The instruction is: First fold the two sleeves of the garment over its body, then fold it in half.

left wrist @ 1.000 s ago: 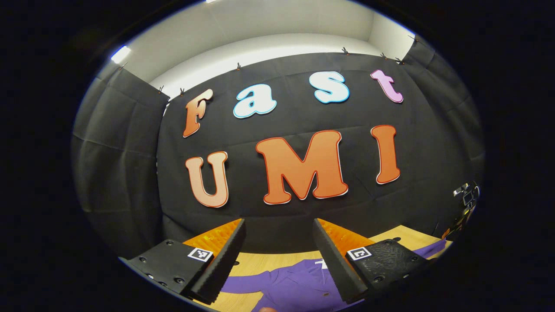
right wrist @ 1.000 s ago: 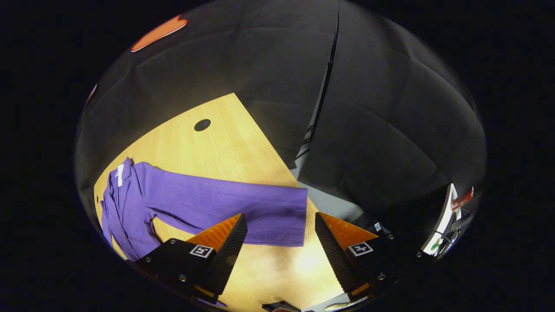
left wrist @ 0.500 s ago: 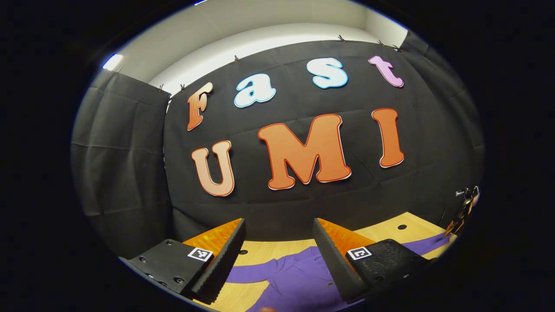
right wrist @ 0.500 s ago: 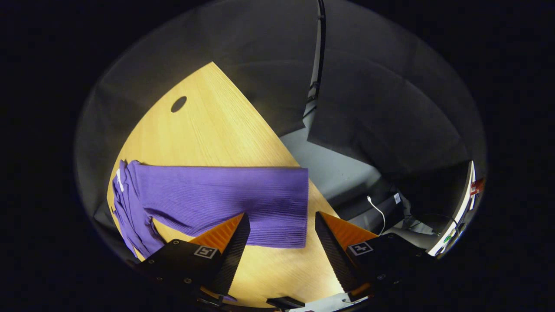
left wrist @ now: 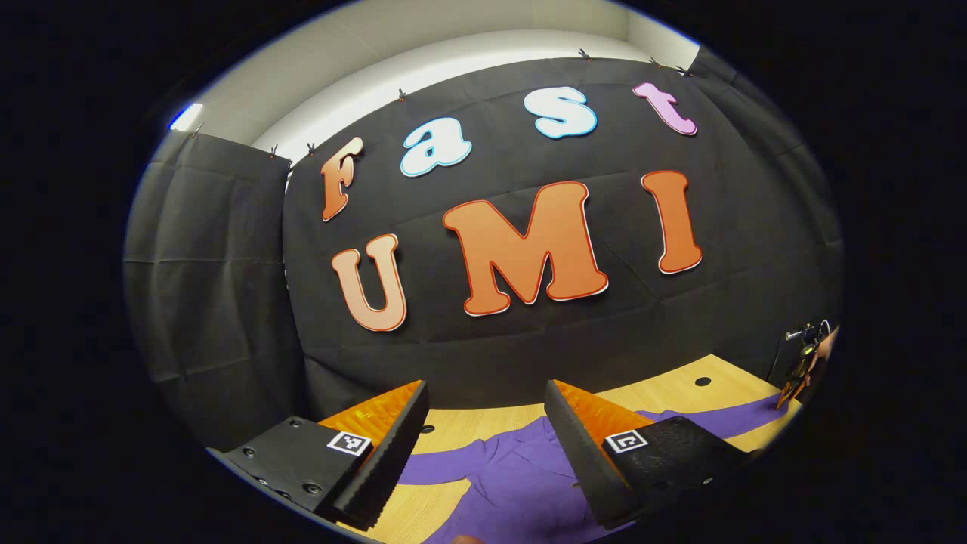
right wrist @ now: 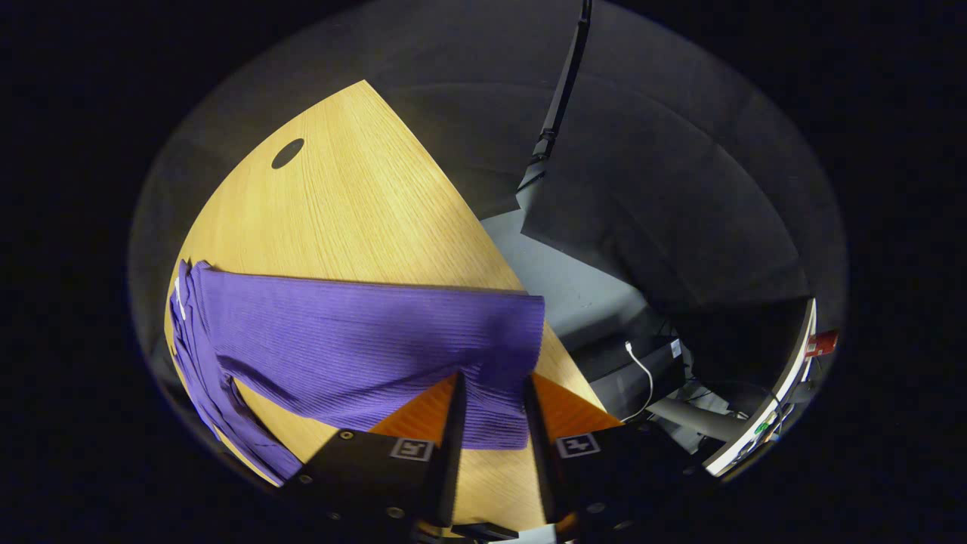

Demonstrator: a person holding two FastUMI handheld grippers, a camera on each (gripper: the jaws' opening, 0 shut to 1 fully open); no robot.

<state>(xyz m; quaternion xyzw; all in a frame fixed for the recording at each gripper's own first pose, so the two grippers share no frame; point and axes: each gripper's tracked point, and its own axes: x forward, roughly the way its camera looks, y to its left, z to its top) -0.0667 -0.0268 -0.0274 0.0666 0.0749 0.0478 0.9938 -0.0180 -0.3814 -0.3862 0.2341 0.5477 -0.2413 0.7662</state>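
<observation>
Right claw has its two fingers drawn close together over the cuff end of the purple garment's sleeve; a strip of the ribbed cloth lies between them, but whether both fingers actually press on it cannot be told. That sleeve stretches flat across the wooden tabletop toward the right gripper view's left side, where the rest of the garment lies bunched at the tabletop's edge. A dark round hole sits in the wood well beyond the sleeve. Past the tabletop's corner are a grey floor and a white cable.

Left claw hangs spread wide with nothing between its fingers, above the garment's body, which lies flat on the tabletop. The other sleeve runs out leftward in the left gripper view.
</observation>
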